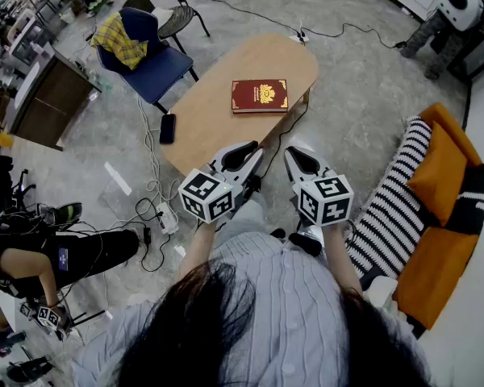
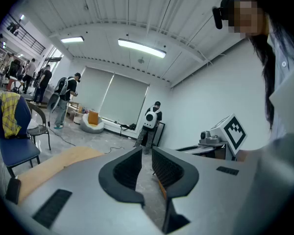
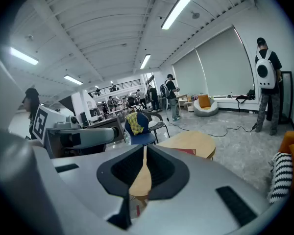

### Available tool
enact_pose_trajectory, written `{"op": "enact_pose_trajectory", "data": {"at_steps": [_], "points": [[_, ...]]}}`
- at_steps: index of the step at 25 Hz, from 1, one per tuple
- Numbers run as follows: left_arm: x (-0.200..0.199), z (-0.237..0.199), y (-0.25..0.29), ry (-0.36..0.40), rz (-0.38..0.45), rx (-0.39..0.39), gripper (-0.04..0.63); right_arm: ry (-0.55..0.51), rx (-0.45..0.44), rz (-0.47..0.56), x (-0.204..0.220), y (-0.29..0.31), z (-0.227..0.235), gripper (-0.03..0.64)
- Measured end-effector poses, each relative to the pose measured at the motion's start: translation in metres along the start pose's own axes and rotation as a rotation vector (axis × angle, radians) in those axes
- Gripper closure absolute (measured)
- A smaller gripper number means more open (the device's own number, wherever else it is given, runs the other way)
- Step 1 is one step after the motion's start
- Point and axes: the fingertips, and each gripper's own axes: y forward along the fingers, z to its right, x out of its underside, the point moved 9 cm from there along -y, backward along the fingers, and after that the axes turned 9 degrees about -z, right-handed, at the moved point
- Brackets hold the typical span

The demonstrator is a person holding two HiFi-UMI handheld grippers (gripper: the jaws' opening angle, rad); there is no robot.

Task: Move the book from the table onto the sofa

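Left gripper and right gripper hung side by side in front of us over the near end of the oval light wooden table, each pointing toward twelve o'clock. In the left gripper view we saw the left gripper with its dark ribbed pads drawn together, only a thin slit between them and nothing in it. In the right gripper view the right gripper had its tips pressed together as well, and it carried nothing.

We found the dark red hardcover book with a gold emblem lying flat on the table at twelve o'clock from both grippers, well apart from them. From the right gripper view only a red sliver of it showed on the tabletop.

At three o'clock from us stood the orange sofa, with a black-and-white striped cushion on its near side. A black rectangular phone rested at the table's nine o'clock edge. At ten o'clock sat a blue padded chair with a yellow plaid cloth draped over it.
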Motion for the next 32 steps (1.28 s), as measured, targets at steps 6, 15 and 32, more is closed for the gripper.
{"op": "enact_pose_trajectory", "data": {"at_steps": [6,15,32], "points": [[-0.001,-0.007,0.001,0.008,-0.020,-0.008,0.535,0.013,-0.007,-0.004,-0.003,0.010,0.003,0.583],[0.002,-0.032,0.002,-0.015,-0.048,-0.032,0.535,0.052,-0.032,-0.005,-0.009,0.032,0.013,0.581],[-0.038,-0.160,0.051,-0.031,-0.077,-0.024,0.535,0.102,0.078,-0.071,-0.061,0.119,0.062,0.581]]}}
